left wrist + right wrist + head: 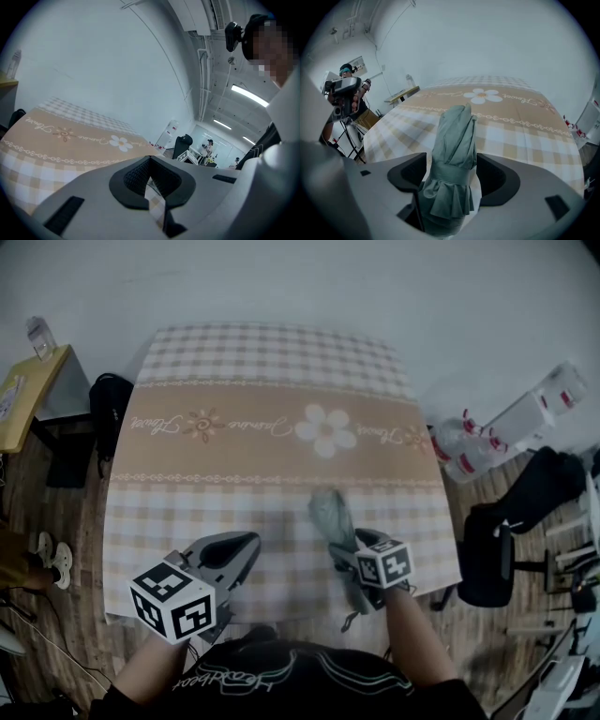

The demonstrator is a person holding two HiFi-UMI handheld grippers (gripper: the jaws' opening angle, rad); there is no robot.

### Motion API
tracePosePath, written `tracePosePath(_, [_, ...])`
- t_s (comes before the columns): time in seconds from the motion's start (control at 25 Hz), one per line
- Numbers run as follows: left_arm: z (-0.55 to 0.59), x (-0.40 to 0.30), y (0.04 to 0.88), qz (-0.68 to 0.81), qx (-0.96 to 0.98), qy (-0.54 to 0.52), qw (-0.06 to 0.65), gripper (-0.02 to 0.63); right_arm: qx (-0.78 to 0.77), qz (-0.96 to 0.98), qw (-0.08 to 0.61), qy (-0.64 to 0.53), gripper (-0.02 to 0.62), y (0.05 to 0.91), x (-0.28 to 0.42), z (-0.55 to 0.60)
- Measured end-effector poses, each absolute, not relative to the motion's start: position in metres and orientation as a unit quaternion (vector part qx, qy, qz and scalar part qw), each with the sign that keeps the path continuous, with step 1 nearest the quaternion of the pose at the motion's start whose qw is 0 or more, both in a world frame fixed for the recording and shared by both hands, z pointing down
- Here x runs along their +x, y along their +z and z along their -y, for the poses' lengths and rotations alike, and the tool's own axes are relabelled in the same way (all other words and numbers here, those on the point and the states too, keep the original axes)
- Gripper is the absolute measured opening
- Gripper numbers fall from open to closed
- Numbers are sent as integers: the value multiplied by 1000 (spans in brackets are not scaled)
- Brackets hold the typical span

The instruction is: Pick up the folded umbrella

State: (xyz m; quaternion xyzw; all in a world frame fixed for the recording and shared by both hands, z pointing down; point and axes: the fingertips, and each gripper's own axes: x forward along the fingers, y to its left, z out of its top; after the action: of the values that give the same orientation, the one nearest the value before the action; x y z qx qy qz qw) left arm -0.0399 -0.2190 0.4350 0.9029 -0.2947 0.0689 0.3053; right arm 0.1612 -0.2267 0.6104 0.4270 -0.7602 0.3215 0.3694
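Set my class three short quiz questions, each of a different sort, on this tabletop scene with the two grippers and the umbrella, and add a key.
1. Multiple choice: what lies between the right gripper's jaws? A: the folded umbrella; B: a cup; C: nothing.
2. True or false: the left gripper holds the umbrella.
3. Fill in: the tablecloth bears a large white ____.
Key: 1 A. 2 False; the left gripper is shut and empty. 3 flower.
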Motion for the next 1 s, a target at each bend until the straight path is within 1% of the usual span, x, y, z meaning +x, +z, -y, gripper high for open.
tracePosePath(0.44, [226, -70, 437, 343, 885, 51, 312, -5, 418, 739, 404, 341, 321, 636, 155, 231])
tracePosePath(0.88, [229, -82, 441, 363, 875, 42, 318, -4, 407, 719, 475, 303, 321, 644, 153, 236])
tracePosePath(1.0, [229, -80, 440, 362, 875, 42, 319, -5, 405, 718, 482, 296, 321, 641, 152, 237])
